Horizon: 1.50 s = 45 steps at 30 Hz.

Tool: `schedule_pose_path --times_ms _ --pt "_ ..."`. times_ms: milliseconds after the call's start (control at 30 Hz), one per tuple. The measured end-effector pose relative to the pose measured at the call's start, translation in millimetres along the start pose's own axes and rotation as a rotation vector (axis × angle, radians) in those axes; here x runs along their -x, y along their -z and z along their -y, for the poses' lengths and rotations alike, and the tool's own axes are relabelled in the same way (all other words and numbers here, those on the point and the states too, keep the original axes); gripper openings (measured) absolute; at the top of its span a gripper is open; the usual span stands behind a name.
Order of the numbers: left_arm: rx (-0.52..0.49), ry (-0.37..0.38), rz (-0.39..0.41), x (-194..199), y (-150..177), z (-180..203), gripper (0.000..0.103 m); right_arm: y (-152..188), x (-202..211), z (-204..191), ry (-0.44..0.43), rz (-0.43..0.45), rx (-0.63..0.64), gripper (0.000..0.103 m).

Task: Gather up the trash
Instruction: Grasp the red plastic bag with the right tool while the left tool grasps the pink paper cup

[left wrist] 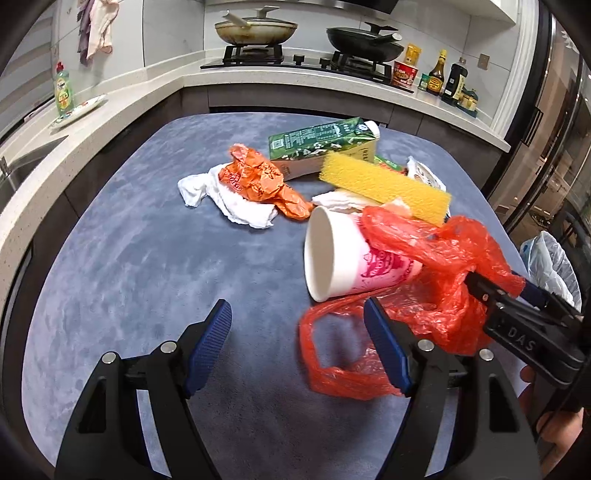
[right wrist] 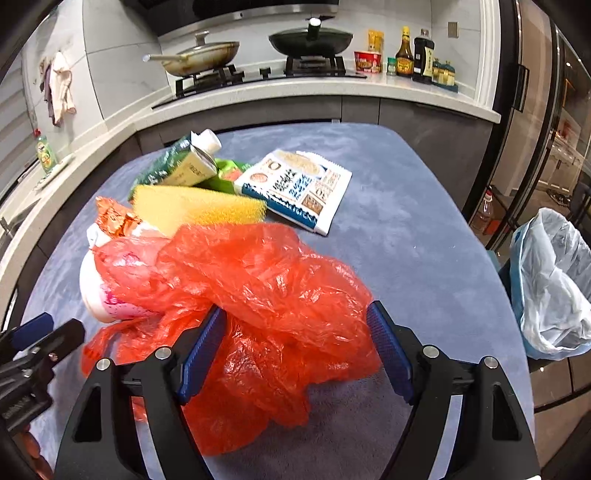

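Observation:
A pile of trash lies on the blue table [left wrist: 129, 258]: a red plastic bag [left wrist: 424, 266], a white paper cup [left wrist: 343, 254] on its side, a yellow sponge [left wrist: 384, 184], a green carton [left wrist: 321, 144], an orange wrapper [left wrist: 262, 181] and white tissue [left wrist: 229, 203]. My left gripper [left wrist: 297, 325] is open and empty, its right finger beside the bag's handle loop. My right gripper [right wrist: 295, 325] is open with the red bag [right wrist: 266, 288] bunched between its fingers; it shows at the right in the left wrist view [left wrist: 495, 291]. A snack packet [right wrist: 295, 184] lies behind the sponge [right wrist: 195, 206].
A bin lined with a pale plastic bag [right wrist: 554, 280] stands right of the table. The kitchen counter [left wrist: 110, 110] wraps round the back and left, with a stove, two pans [left wrist: 255, 27], sauce bottles [left wrist: 436, 74] and a dish soap bottle [left wrist: 63, 90].

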<state>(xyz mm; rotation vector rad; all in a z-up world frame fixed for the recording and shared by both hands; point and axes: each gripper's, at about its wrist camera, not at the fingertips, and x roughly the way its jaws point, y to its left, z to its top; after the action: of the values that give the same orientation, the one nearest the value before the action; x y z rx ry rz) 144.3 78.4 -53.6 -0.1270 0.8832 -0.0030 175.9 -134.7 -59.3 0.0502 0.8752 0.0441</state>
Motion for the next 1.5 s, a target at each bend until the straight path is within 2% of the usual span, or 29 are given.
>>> schedule_pose_path --times_ms 100,167,300,367,567,767,967,1100,1367,1500 --pt "0.011 0.014 -0.003 -3.9 -2.0 -3.1 0.074 3.7 -7.3 0.2 -0.004 -0.024 0.0 0.062" --pt "0.017 0.027 -0.005 -7.3 -3.7 -3.9 0.074 6.9 -11.0 1.7 -0.009 -0.043 0.001 0.048" --pt "0.012 0.047 -0.015 -19.1 -7.6 -0.4 0.074 12.0 -11.4 4.1 0.003 -0.049 0.012 0.031" --pt "0.016 0.054 -0.02 -25.4 -9.6 0.4 0.074 14.0 -8.3 6.1 0.005 -0.048 0.014 0.019" --pt "0.006 0.08 -0.007 -36.4 -14.8 7.1 0.074 18.3 8.4 20.8 0.017 -0.03 -0.017 0.016" --pt "-0.015 0.111 0.029 -28.5 -17.7 12.8 0.068 21.7 22.6 39.5 0.018 -0.024 -0.057 0.016" --pt "-0.044 0.172 -0.005 -31.5 -17.1 19.1 0.034 23.8 31.4 47.3 0.011 -0.02 -0.087 0.016" --pt "-0.071 0.185 0.011 -24.0 -13.9 24.6 0.018 24.5 38.6 48.5 0.007 -0.011 -0.09 0.016" --pt "-0.119 0.233 0.037 -0.5 -8.6 41.8 0.004 25.3 54.8 54.4 -0.001 0.012 -0.107 0.016" --pt "-0.143 0.267 0.041 20.3 -4.0 53.0 0.003 23.3 69.2 60.7 0.0 0.039 -0.118 0.016"
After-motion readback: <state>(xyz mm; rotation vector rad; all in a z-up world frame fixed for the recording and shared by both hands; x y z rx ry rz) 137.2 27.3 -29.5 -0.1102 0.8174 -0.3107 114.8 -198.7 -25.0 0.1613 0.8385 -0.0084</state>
